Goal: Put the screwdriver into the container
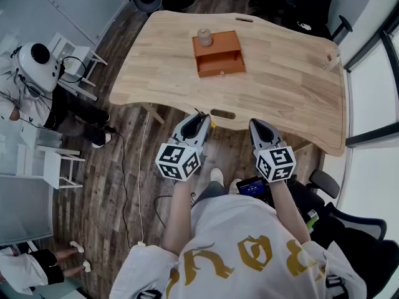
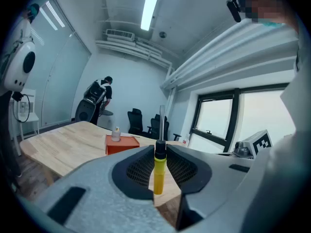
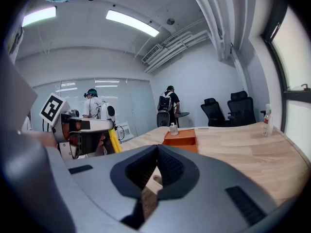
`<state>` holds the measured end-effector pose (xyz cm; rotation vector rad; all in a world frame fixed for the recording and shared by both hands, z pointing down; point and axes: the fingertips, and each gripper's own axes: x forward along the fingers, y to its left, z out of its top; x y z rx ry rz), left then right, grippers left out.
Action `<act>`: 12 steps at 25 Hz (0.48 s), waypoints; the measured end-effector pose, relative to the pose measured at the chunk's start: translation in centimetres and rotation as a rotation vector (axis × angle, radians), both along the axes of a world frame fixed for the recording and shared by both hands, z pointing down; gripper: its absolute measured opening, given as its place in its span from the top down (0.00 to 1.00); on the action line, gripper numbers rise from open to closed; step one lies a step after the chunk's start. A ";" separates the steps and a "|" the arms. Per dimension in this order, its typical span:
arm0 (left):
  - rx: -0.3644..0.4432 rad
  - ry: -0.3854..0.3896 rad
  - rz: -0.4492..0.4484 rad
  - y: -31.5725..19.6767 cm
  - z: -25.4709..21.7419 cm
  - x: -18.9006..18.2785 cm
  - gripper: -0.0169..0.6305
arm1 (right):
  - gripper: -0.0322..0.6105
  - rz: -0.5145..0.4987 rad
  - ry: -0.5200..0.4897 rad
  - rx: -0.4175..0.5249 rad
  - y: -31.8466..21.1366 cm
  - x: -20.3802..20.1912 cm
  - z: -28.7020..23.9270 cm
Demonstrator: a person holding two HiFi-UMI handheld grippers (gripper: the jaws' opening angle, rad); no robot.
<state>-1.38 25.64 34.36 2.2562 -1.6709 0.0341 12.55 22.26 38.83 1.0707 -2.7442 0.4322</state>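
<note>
Meeting room, pale wooden table (image 1: 280, 86). An orange boxy container (image 1: 218, 53) stands on it, with a small clear bottle (image 1: 204, 37) on its top. Both grippers hang well short of the container, off the table's near edge. The left gripper (image 1: 201, 116) clamps the yellow-handled, steel-shafted screwdriver (image 2: 159, 171) just below its black collar, shaft pointing toward the container. The right gripper (image 3: 156, 148) has its jaws together and is empty. Judgement: the tool is light and rigid, but the smooth plastic handle may pivot. A hold near the collar looks sound.
</note>
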 end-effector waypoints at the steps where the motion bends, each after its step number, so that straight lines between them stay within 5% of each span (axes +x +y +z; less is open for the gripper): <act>1: -0.003 0.004 -0.003 0.1 0.1 0.0 0.86 | 0.94 -0.002 0.001 -0.003 0.0 0.0 0.1; 12: -0.027 0.001 -0.018 0.7 1.0 0.7 0.86 | 0.94 0.014 -0.037 -0.009 -0.2 1.7 0.0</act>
